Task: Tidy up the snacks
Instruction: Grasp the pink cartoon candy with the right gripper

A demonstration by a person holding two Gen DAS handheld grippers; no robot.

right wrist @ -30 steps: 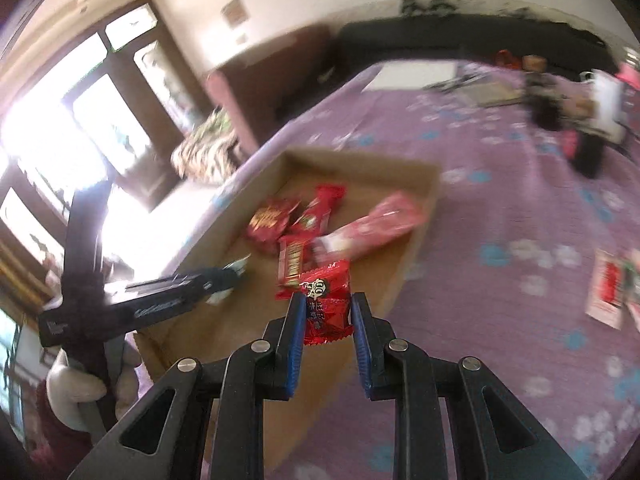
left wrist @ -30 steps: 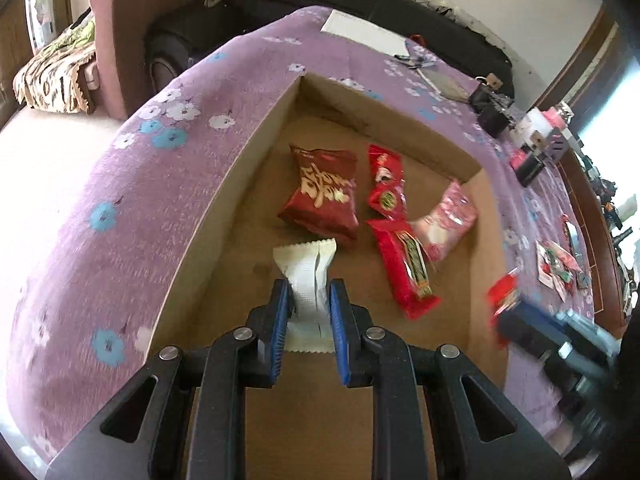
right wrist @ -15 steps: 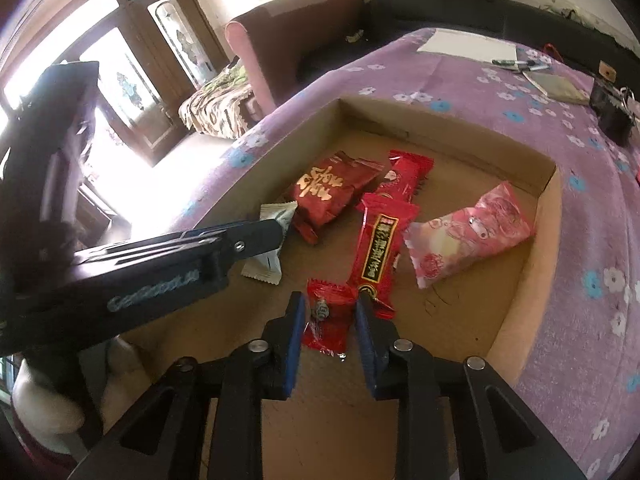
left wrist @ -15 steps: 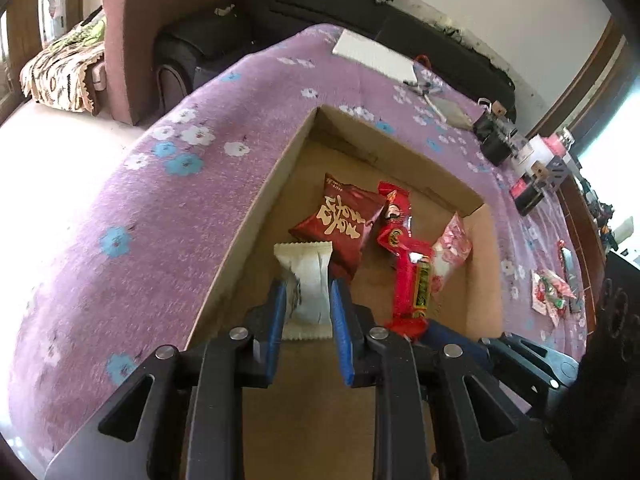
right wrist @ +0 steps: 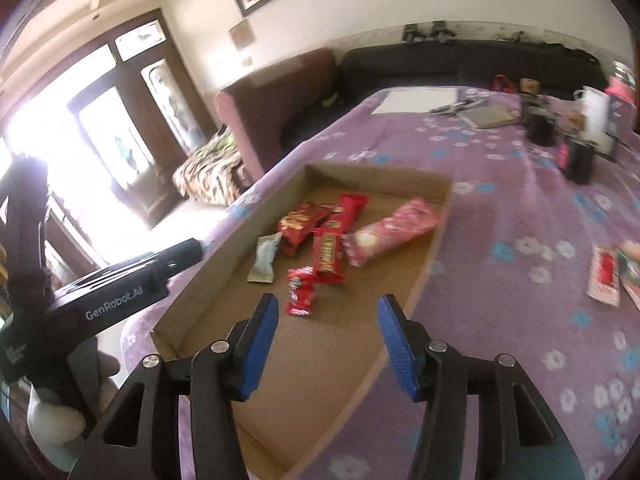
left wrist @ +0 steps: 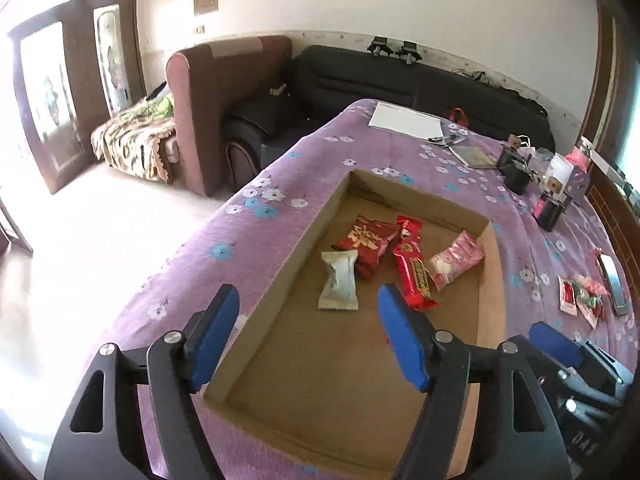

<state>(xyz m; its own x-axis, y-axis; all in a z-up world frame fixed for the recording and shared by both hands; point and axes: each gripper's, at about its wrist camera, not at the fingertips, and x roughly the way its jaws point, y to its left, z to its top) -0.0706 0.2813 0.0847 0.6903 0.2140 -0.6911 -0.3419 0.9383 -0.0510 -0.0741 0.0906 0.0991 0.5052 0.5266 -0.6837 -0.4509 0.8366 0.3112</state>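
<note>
A cardboard tray (left wrist: pixel 280 280) (right wrist: pixel 434 232) lies on the purple flowered cloth. In it lie a white snack packet (left wrist: pixel 339 280) (right wrist: pixel 266 258), a dark red bag (left wrist: pixel 366 242) (right wrist: pixel 300 222), a long red bar (left wrist: pixel 414 270) (right wrist: pixel 326 254), a pink packet (left wrist: pixel 454 260) (right wrist: pixel 394 228) and a small red packet (right wrist: pixel 301 290). My left gripper (left wrist: pixel 308 332) is open and empty, raised above the tray's near end. My right gripper (right wrist: pixel 326 338) is open and empty, above the tray's near right side.
More small snack packets (left wrist: pixel 580 296) (right wrist: pixel 606 276) lie loose on the cloth to the right of the tray. Black boxes, a notebook and white paper (left wrist: pixel 404 120) sit at the far end. A sofa (left wrist: pixel 400 76) stands behind the table.
Both grippers have opened and pulled back up. The white packet and the small red packet now lie loose in the tray.
</note>
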